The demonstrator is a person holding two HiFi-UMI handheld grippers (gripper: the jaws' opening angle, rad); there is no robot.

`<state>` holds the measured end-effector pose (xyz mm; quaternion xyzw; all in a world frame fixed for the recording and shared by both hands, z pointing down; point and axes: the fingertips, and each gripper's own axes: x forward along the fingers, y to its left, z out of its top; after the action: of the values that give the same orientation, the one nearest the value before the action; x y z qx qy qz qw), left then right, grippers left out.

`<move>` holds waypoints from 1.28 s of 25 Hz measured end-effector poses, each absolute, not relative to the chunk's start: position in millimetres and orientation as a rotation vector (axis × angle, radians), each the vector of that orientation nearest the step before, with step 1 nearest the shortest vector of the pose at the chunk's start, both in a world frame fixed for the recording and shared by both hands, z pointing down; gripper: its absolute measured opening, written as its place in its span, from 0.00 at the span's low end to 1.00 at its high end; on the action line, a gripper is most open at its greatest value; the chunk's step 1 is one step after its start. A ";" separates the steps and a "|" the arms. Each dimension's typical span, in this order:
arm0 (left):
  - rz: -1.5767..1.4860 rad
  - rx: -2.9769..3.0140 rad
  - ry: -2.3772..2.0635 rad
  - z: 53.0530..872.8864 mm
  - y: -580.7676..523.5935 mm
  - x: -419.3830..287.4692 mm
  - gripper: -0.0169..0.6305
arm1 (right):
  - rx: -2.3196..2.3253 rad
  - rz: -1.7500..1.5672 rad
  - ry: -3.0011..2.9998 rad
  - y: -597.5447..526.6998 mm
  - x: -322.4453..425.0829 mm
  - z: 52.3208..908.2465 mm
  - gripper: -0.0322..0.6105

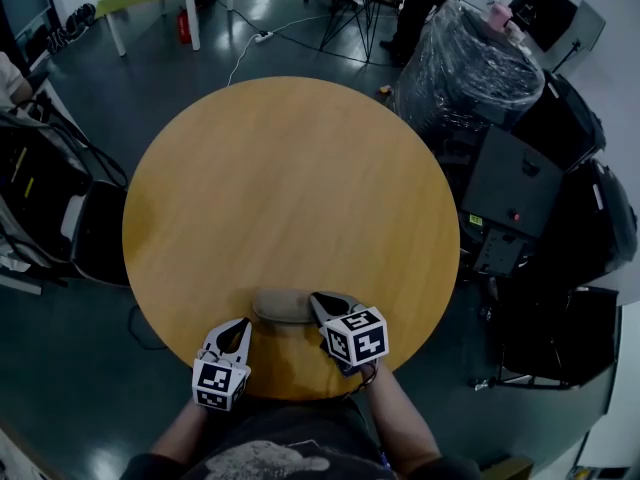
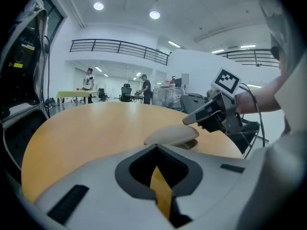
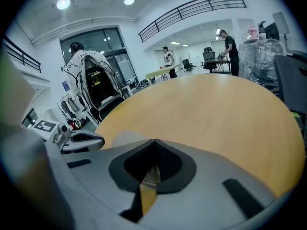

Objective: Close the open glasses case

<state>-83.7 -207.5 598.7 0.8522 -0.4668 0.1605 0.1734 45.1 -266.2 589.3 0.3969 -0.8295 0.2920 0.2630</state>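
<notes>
Head view, glasses case: one glasses case (image 1: 284, 305) lies near the edge of the round tabletop (image 1: 290, 188) closest to the person. Its long axis runs left to right, one end pointing toward each gripper.
Head view, left gripper: the left gripper (image 1: 239, 326) sits just beside the case's left end, its tip on the tabletop near the rim. Whether it touches the case cannot be told.
Head view, right gripper: the right gripper (image 1: 319, 300) has its tip at the case's right end, touching it or nearly so.
Head view, count: one case, two grippers, one tabletop.
Left gripper view, tongs: the left gripper (image 2: 156, 146) has its tongs clenched together, tips meeting, with nothing between them.
Left gripper view, case: the glasses case (image 2: 171, 136) lies just ahead, seen lengthwise across the view. Its pale domed top sits over a darker lower half that shows at the right end. Whether the two halves fully meet cannot be told.
Left gripper view, right gripper: the right gripper (image 2: 189, 119) points its tip down toward the case's right end.
Right gripper view, tongs: the right gripper (image 3: 153, 141) has its tongs clenched, gripping nothing.
Right gripper view, case: the glasses case (image 3: 121, 139) shows as a blurred pale shape just beyond the tips, to the left.
Right gripper view, left gripper: the left gripper (image 3: 98, 141) lies past the case, pointing toward it.
</notes>
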 end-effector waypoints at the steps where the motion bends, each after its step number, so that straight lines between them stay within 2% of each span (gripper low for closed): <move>1: 0.444 2.427 -1.316 593.1 -212.2 -81.5 0.04 | 1.076 0.793 -2.240 -264.2 44.7 590.2 0.03; 11: 0.541 2.416 -1.132 586.4 -235.3 -36.7 0.04 | 1.087 0.776 -2.207 -253.6 44.1 591.3 0.03; 32: 0.666 2.318 -1.099 598.9 -233.3 -31.9 0.04 | 1.106 0.822 -2.120 -246.8 45.6 599.5 0.03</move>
<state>-31.9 -233.3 598.9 0.8483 -0.4021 0.2439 0.2433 45.6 -246.8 599.5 0.4171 -0.7994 0.3098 0.3017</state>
